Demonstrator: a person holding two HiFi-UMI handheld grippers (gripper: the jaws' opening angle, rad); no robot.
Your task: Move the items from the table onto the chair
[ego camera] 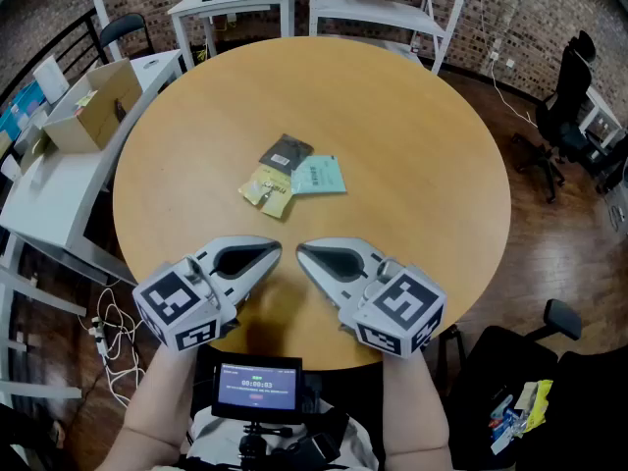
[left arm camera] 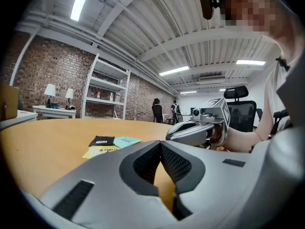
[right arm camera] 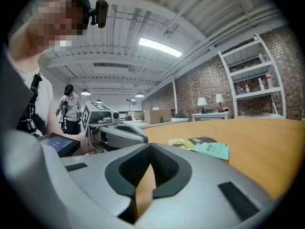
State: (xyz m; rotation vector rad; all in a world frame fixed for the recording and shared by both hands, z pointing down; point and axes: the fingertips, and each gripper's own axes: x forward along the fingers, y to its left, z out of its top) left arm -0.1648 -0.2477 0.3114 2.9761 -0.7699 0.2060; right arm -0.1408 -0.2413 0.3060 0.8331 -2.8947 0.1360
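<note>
The round wooden desk (ego camera: 412, 165) carries three flat packets in a loose cluster near its middle. A black packet (ego camera: 286, 152) lies farthest from the person. A teal packet (ego camera: 319, 176) lies just to its right and a yellow packet (ego camera: 266, 187) sits nearest the person. The three touch or overlap at their edges.

Both tools sit at the near edge of the desk, well short of the packets. The left tool (ego camera: 275, 251) and the right tool (ego camera: 302, 251) angle inward, so their tips point at each other and stand just apart. In the left gripper view the jaws are closed together with nothing between them; only a sliver of desk top shows through the slot behind the tips. The right gripper view shows the same: jaws drawn together and empty. Each of these views shows the other tool close by and the packets farther off on the desk.

A black chair (ego camera: 589, 400) stands at the lower right beside the desk, with a few bright small items (ego camera: 517, 415) lying on it. To the left, a cardboard box (ego camera: 93, 104) rests on a white side table (ego camera: 49, 199). White shelving (ego camera: 388, 8) stands beyond the desk against a brick wall.
</note>
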